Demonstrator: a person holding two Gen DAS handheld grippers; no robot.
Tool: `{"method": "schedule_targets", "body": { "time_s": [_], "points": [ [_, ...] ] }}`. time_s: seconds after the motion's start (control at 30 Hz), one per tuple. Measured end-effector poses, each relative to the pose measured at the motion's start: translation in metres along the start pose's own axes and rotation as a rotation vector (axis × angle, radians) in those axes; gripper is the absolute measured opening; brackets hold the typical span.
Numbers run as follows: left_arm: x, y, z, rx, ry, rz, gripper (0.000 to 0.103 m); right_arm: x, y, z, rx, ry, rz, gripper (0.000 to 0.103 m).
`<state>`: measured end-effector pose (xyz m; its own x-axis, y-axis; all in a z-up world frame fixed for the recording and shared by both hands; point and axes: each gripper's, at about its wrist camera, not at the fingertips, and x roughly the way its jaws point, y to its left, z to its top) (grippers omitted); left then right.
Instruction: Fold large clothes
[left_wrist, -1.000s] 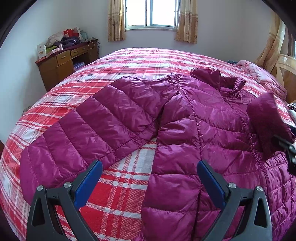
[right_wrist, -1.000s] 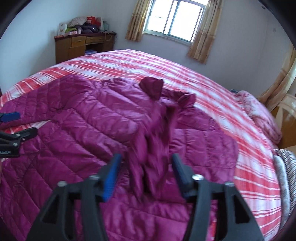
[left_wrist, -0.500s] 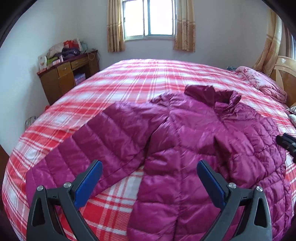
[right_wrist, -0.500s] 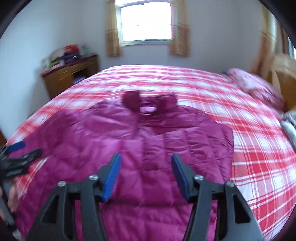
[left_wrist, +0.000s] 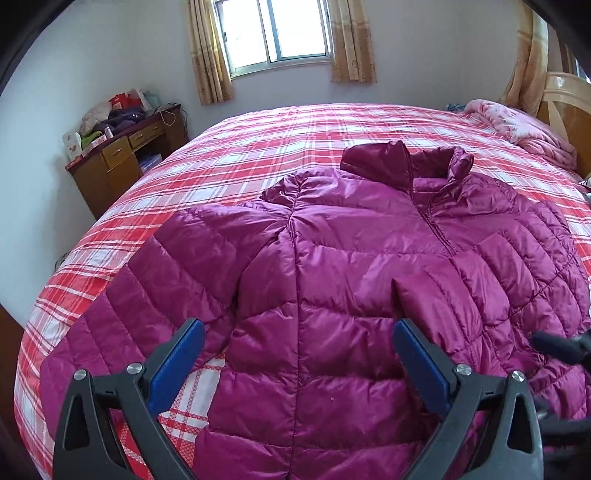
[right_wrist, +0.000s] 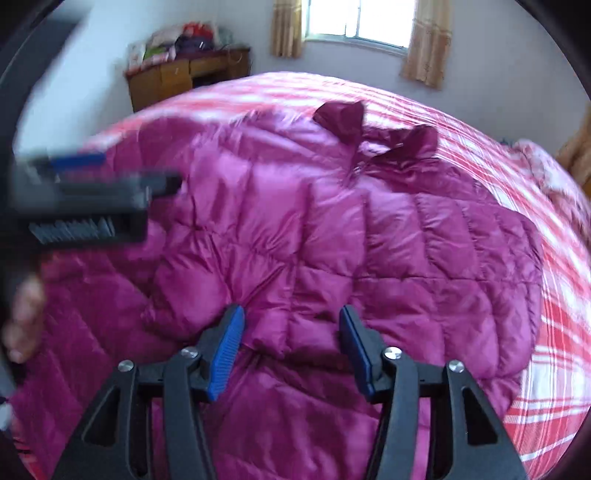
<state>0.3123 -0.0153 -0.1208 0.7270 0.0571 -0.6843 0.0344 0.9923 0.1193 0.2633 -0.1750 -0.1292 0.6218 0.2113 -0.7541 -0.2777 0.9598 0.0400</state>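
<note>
- Grippers come first, closest to us. The left gripper (left_wrist: 299, 362) has its blue fingers (left_wrist: 177, 360) spread wide, with nothing held between them.
- The right gripper (right_wrist: 291, 350) has its jaws closing. The folded sleeve (right_wrist: 273, 328) sits between them, but the pads are not pressing on it yet.
- A hand (right_wrist: 24, 321) shows at the left edge of the right view, blurry.
- Under both grippers lies the purple puffy jacket (left_wrist: 351, 277). It is spread out flat on the bed (left_wrist: 258, 147), front side up, collar (left_wrist: 406, 162) at the far end.
- One sleeve lies across the chest. The other sleeve (left_wrist: 155, 280) sticks out to the left side.
- The jacket looks soft, light and squishy, and its shiny cloth is probably slippery. Pinching a cuff or a seam edge looks best, not the fat puffy middle.
- Far back stand a wooden desk (left_wrist: 125, 155) and a window (left_wrist: 277, 33).
</note>
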Motion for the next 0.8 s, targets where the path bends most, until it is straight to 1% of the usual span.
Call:
{"method": "schedule_targets", "body": {
  "time_s": [0.03,0.07,0.13,0.2,0.27,0.3,0.33,0.37,0.43,0.5,0.53,0.6,0.7,0.8],
  "points": [
    [-0.002,-0.001,0.002,-0.005,-0.007,-0.004,0.102,-0.013,-0.018,0.004,0.049,-0.042,0.005,0.056],
    [-0.006,-0.002,0.007,-0.009,-0.024,-0.010,0.102,-0.022,-0.031,0.007,0.086,-0.073,-0.011,0.056],
    [-0.013,-0.008,0.014,-0.004,-0.058,-0.009,0.102,-0.036,-0.067,0.013,0.185,-0.130,-0.069,0.057],
    [-0.019,-0.020,0.020,0.015,-0.084,-0.014,0.102,-0.042,-0.107,0.019,0.306,-0.157,-0.123,0.056],
    [-0.016,-0.032,0.022,0.032,-0.088,-0.021,0.102,-0.039,-0.139,0.021,0.387,-0.163,-0.164,0.056],
    [-0.012,-0.037,0.022,0.041,-0.085,-0.017,0.102,-0.035,-0.148,0.022,0.405,-0.157,-0.171,0.056],
    [-0.007,-0.042,0.020,0.054,-0.081,-0.002,0.102,-0.026,-0.160,0.023,0.430,-0.139,-0.164,0.056],
    [0.002,-0.047,0.016,0.069,-0.070,0.029,0.102,-0.014,-0.169,0.022,0.454,-0.113,-0.144,0.056],
    [0.022,-0.051,0.008,0.080,-0.024,0.065,0.102,0.009,-0.174,0.022,0.453,-0.071,-0.132,0.056],
    [0.035,-0.050,0.002,0.075,0.020,0.066,0.102,0.026,-0.174,0.014,0.433,-0.026,-0.134,0.056],
    [0.040,-0.049,-0.002,0.069,0.032,0.061,0.102,0.031,-0.175,0.012,0.432,-0.017,-0.135,0.056],
    [0.042,-0.045,-0.005,0.058,0.030,0.045,0.102,0.039,-0.176,0.006,0.425,-0.006,-0.138,0.056],
    [0.047,-0.044,-0.006,0.052,0.040,0.030,0.102,0.038,-0.170,0.003,0.386,0.004,-0.172,0.056],
    [0.056,-0.046,-0.006,0.051,0.071,0.017,0.102,0.036,-0.162,-0.001,0.349,0.015,-0.201,0.056]
  ]
}}
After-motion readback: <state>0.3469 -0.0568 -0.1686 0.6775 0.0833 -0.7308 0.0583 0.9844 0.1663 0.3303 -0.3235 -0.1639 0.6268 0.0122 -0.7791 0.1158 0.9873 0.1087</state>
